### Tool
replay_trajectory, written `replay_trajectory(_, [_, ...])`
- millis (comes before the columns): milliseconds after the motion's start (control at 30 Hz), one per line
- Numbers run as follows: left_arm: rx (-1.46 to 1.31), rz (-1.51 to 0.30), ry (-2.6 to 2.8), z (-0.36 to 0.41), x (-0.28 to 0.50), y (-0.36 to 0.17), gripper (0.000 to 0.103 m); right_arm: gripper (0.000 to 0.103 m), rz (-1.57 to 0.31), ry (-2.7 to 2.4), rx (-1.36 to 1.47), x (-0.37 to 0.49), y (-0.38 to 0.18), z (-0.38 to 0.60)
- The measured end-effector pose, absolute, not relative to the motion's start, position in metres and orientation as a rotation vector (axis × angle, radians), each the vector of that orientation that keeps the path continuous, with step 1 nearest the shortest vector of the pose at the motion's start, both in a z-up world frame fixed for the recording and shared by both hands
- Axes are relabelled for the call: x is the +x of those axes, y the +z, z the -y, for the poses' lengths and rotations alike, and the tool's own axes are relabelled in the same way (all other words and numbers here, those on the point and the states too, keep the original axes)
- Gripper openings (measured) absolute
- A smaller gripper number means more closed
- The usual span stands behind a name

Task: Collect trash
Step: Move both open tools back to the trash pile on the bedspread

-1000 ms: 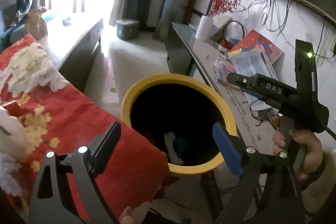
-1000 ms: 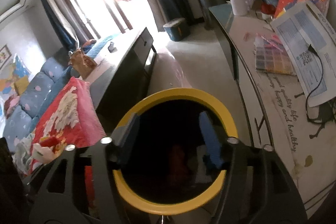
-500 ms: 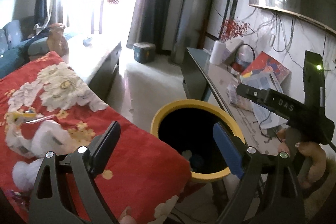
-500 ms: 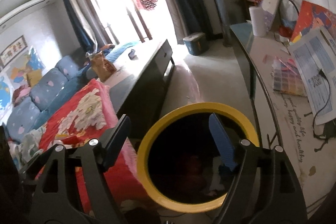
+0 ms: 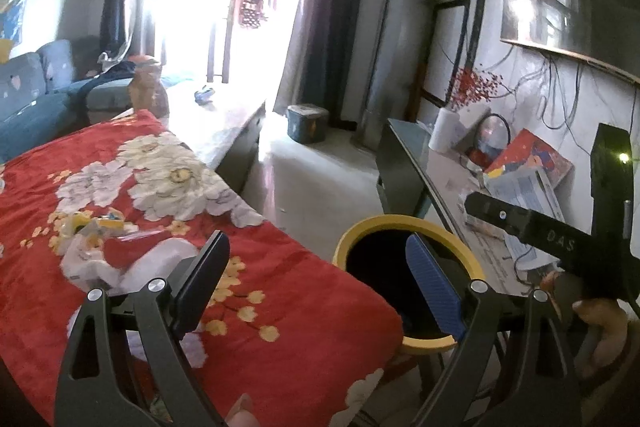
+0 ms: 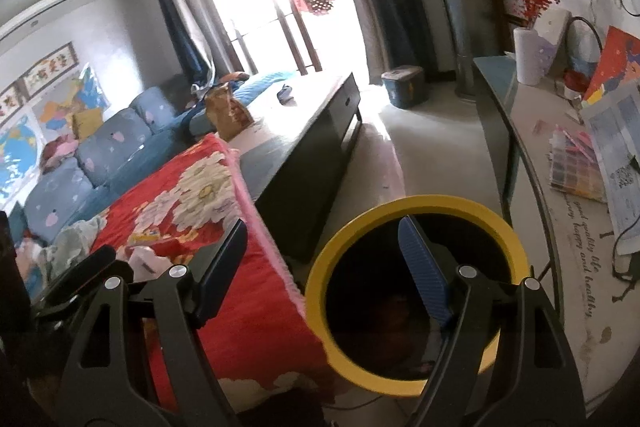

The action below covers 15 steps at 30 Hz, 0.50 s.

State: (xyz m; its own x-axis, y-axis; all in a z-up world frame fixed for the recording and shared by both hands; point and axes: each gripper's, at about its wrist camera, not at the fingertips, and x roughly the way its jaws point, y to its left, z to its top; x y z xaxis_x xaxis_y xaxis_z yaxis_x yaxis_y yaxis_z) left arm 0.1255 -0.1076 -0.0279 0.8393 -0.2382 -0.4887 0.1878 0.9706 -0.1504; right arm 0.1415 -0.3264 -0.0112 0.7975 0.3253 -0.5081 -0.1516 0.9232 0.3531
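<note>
Red floral blanket point(image 5: 280, 291) (white blooms), blue sofa point(image 6: 100, 155), dark cabinet point(image 6: 316, 163)

The bin point(image 6: 416, 211) stands just right of the blanket's point(image 6: 248, 311) near corner, left of the table's point(image 6: 568, 267) edge. Wrappers point(image 5: 96, 227) lie on the blanket, left of the bin.

Upright yellow-rimmed bin point(image 6: 416, 379) beside red blanket point(image 6: 256, 307)

Cloth, plastic and glass as we see them

We see a plush red floral blanket point(image 5: 280, 291), matt and soft; a round bin with a smooth yellow plastic rim point(image 6: 416, 205); matt black plastic tongs point(image 6: 324, 269) with one ribbed blue pad point(image 6: 424, 275); a glossy glass-topped tabletop point(image 6: 536, 115) bearing printed paper sheets point(image 6: 618, 147).
</note>
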Motion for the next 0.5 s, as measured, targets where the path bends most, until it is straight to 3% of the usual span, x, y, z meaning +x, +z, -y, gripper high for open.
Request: replay_trajectory(500, [-0.157,-0.495,-0.106,0.050,0.108,-0.020,0.087,0.070,-0.623,0.410,0.235,0.122,-0.008,0.265])
